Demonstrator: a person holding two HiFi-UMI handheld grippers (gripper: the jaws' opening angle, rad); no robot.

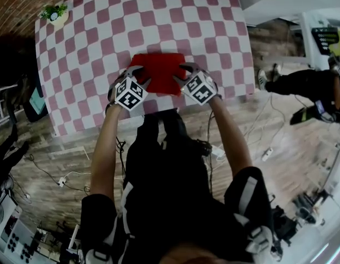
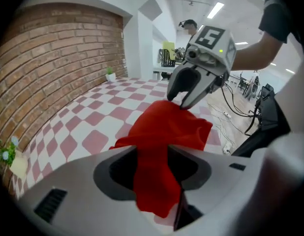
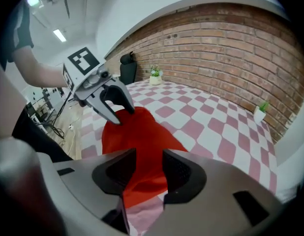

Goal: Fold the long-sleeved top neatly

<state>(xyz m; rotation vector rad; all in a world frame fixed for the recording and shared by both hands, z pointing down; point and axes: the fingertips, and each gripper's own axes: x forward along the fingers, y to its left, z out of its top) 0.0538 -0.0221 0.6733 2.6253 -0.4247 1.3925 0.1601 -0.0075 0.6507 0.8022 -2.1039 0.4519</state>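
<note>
The red long-sleeved top (image 1: 159, 70) lies folded into a flat rectangle near the front edge of the checked table (image 1: 93, 48). My left gripper (image 1: 138, 73) stands at its near left corner, my right gripper (image 1: 186, 72) at its near right corner. In the left gripper view the red cloth (image 2: 167, 127) shows through the wide gap of my left gripper (image 2: 154, 167), with the pads apart from it. The right gripper (image 2: 180, 101) is open opposite, its tips at the cloth's edge. In the right gripper view the top (image 3: 137, 136) shows between spread jaws, and the left gripper (image 3: 122, 116) is open.
A small potted plant (image 1: 54, 12) stands at the table's far left corner. A brick wall (image 3: 226, 48) runs behind the table. Cables and a power strip (image 1: 62, 181) lie on the wooden floor by my legs. Another person (image 1: 307, 84) is at the right.
</note>
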